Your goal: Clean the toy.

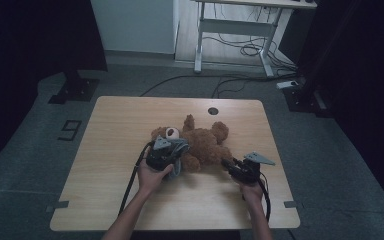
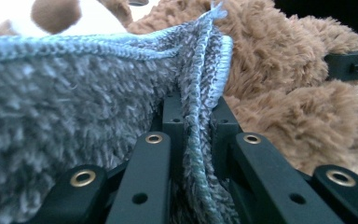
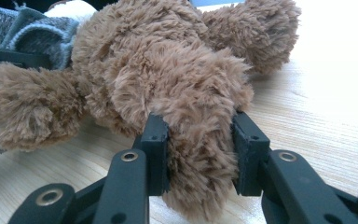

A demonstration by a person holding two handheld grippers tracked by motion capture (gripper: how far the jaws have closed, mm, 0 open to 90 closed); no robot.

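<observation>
A brown plush teddy bear [image 1: 205, 142] lies on the wooden table [image 1: 115, 130], with its white muzzle [image 1: 171, 132] toward the left. My left gripper [image 1: 176, 151] is at the bear's left side, shut on a fold of grey knitted cloth [image 2: 74, 93]; the cloth's blue-edged hem [image 2: 200, 70] runs up between the jaws of this gripper [image 2: 198, 114]. The bear's fur [image 2: 279, 74] sits right behind the cloth. My right gripper [image 1: 225, 162] is at the bear's right side. Its jaws [image 3: 198, 135] squeeze a furry leg [image 3: 200, 158] from both sides. The cloth [image 3: 37, 32] drapes the bear's far side.
A round cable hole [image 1: 213, 111] sits near the table's far edge. Beyond the table stand a white desk frame [image 1: 235, 30], loose floor cables [image 1: 250, 50] and black stand bases [image 1: 75, 90] [image 1: 305, 97]. Bare tabletop lies to the left and front.
</observation>
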